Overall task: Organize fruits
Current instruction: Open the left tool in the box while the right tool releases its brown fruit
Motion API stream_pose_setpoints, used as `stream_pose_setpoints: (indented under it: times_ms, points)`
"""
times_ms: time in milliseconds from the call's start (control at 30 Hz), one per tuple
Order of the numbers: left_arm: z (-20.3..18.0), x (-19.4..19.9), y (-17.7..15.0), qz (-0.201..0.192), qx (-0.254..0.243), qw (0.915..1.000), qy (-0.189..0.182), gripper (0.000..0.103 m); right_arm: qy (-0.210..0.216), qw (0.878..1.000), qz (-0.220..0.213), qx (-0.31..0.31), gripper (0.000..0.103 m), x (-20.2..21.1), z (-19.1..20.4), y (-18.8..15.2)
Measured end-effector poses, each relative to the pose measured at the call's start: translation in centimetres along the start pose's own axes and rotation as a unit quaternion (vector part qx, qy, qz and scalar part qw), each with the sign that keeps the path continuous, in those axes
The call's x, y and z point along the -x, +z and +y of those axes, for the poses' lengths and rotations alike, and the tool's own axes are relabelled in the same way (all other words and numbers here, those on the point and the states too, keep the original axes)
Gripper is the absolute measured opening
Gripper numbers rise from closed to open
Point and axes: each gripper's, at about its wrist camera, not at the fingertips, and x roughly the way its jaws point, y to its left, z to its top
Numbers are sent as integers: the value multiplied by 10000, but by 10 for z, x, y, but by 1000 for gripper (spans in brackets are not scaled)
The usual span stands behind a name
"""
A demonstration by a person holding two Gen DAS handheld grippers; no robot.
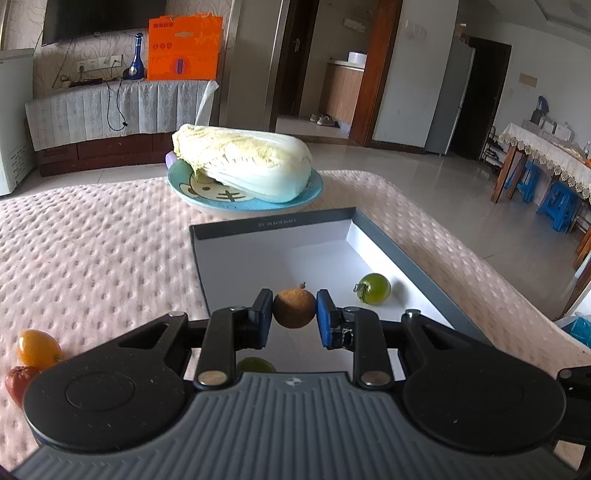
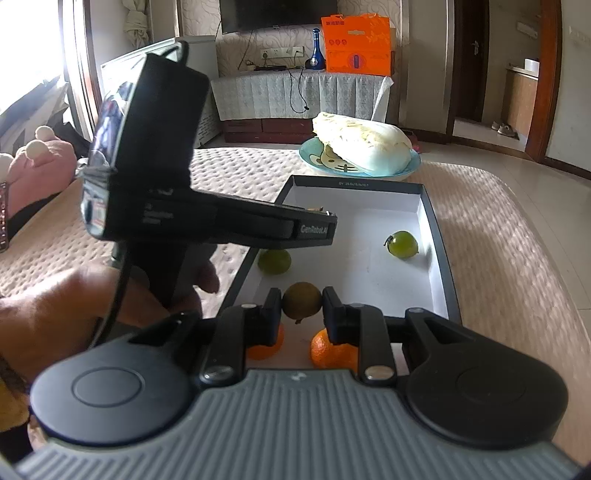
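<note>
Fruits (image 1: pixel 373 288) lie in a box (image 1: pixel 406 254) on the dimpled pink bedspread (image 1: pixel 92 240).

A home's living room: wall-mounted television (image 2: pixel 277 14), covered cabinet (image 1: pixel 118 107), dining table (image 1: pixel 546 151) (lace-edged cloth), refrigerator (image 1: pixel 448 96).

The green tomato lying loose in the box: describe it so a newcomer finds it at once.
Start at the shallow grey-walled box in front of the cabbage plate. On its white floor, near the right wall, lies the green tomato. It alone has a dark stalk; the other green fruit sits by the left wall.
</note>
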Motion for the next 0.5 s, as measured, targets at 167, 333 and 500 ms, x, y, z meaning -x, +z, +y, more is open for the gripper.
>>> stream_pose_setpoints:
  times_ms: [167, 333, 500]
  points:
    - [-4, -5, -1, 37, -145, 9999, 27, 31, -13, 10000, 29, -8, 27, 0, -2, -1]
    - [-5, -5, -2, 31, -149, 9999, 3, 31, -9, 10000, 35, -22, 27, 0, -2, -1]
    - [-5, 2, 0, -35, -104, 9999, -6, 40, -77, 10000, 35, -23, 27, -3, -1, 0]
